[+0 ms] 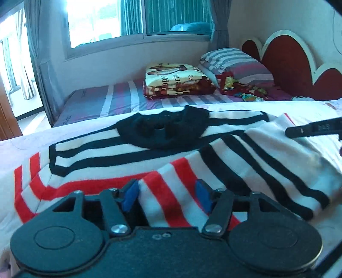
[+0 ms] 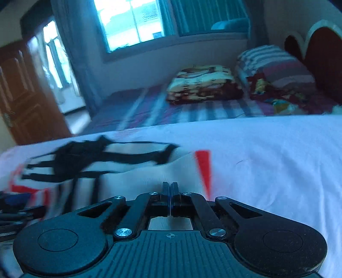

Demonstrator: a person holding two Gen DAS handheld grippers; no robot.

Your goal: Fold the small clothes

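A small white garment [image 1: 132,147] with black and red stripes and a black collar [image 1: 162,130] lies on a white sheet [image 1: 12,145], partly folded over itself. My left gripper [image 1: 166,193] is open low over its near edge. A red-striped fold lies between the blue pads [image 1: 130,195], which do not press it. In the blurred right wrist view, my right gripper [image 2: 170,188] is shut above the white part of the garment [image 2: 136,179], with nothing seen between its fingers. One of its black fingers [image 1: 310,128] shows at the right of the left wrist view.
Beyond the white sheet is a bed with a striped cover [image 1: 111,100], a folded patterned blanket [image 1: 177,81], a striped pillow [image 1: 235,62] and a red heart-shaped headboard [image 1: 288,59]. A window [image 1: 106,19] is behind and a wooden door [image 2: 23,96] stands at left.
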